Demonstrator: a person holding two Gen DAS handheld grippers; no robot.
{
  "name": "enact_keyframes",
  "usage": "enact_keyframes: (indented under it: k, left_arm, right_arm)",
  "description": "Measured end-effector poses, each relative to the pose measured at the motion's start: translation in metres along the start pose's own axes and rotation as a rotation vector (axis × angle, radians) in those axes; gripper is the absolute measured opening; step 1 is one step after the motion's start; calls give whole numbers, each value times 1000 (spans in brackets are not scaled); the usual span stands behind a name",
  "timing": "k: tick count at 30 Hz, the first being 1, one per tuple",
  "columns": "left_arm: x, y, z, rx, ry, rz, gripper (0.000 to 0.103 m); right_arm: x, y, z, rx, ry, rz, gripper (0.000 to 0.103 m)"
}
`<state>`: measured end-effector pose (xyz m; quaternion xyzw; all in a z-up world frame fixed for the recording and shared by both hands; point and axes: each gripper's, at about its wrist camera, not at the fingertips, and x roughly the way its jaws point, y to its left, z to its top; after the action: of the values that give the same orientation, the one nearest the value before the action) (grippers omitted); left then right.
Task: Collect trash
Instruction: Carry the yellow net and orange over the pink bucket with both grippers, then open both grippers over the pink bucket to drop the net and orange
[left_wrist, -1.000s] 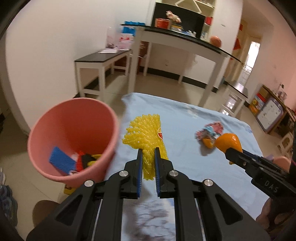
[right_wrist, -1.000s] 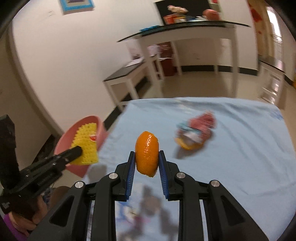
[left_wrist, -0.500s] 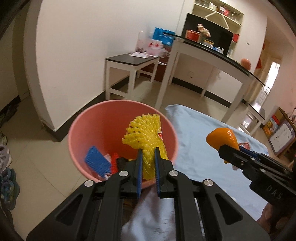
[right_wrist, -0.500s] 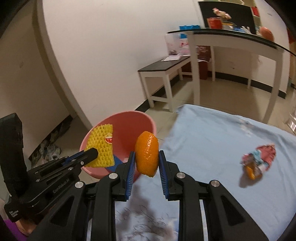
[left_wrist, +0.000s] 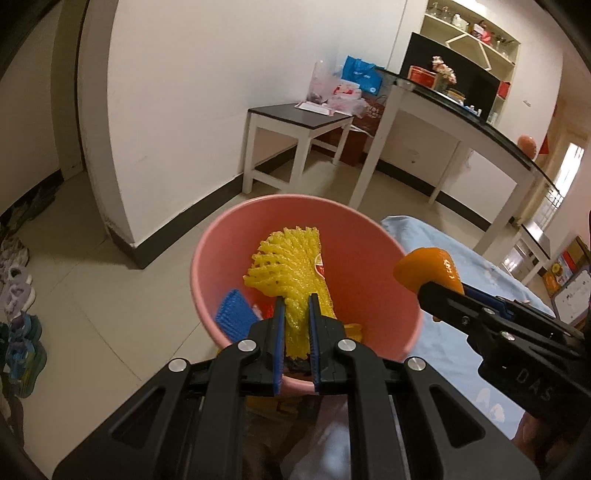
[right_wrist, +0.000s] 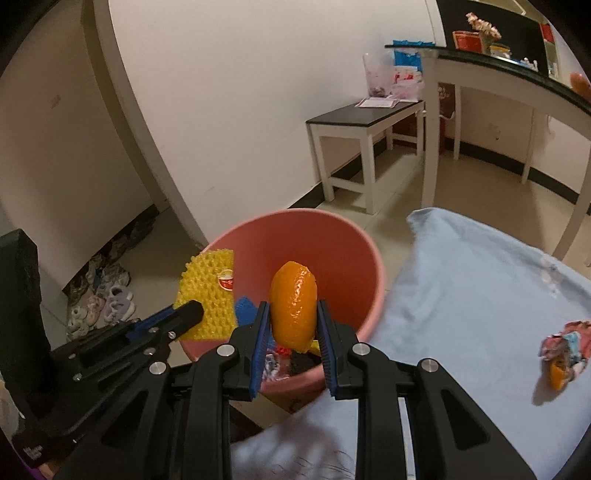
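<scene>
Two grippers, both loaded, held over one bin.

Left gripper (left_wrist: 294, 306): fingers (left_wrist: 277, 332) nearly closed, pinching the lower end of a yellow foam fruit net (left_wrist: 286, 266); the net fans upward above the bin's mouth and bears a small red sticker (left_wrist: 319, 266).

Right gripper (right_wrist: 291, 314): fingers (right_wrist: 260, 332) partly closed, clamped on both sides of an orange peel (right_wrist: 293, 304) standing upright between them, above the bin's near rim.

Pink plastic bin (right_wrist: 354, 258): on the floor just beside the corner of the worktop; contains a blue ridged piece (left_wrist: 236, 314) and further red and yellow scraps, too hidden to name.

Worktop (right_wrist: 480, 288): covered with a light blue cloth; on it, well apart from the bin, lies a crumpled colourful wrapper (right_wrist: 565, 343) with an orange scrap (right_wrist: 557, 374) touching it.

Floor: pale tiles; shoes (right_wrist: 110, 299) piled by the wall to the left.

Farther back: a low dark-topped side table (left_wrist: 299, 118) with papers, and a long dark-topped counter (left_wrist: 480, 125) carrying boxes and flowers.
</scene>
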<state>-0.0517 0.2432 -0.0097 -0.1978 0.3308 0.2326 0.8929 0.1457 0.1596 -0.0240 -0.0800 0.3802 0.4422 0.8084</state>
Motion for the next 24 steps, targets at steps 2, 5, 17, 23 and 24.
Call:
enact_keyframes:
  k: [2,5,17,23,24]
  left_arm:
    - [4,5,-1,-3,9,6,11]
    - [10,8,-1,0,23,12,11]
    - [24,4,1,30,51,-2,15]
    - [18,9,0,24,46,-14,24]
    - [16,9,0,23,44,-19,25]
  right_arm:
    - [6,4,-1,1,12,4,25]
    - [16,5,-2,17,33,9,25]
    - [40,-7,-3,30,115,-35,30]
    - [41,-6,-4,27,123,-47,39]
    - [39,-5,-4,22,118,-50,41]
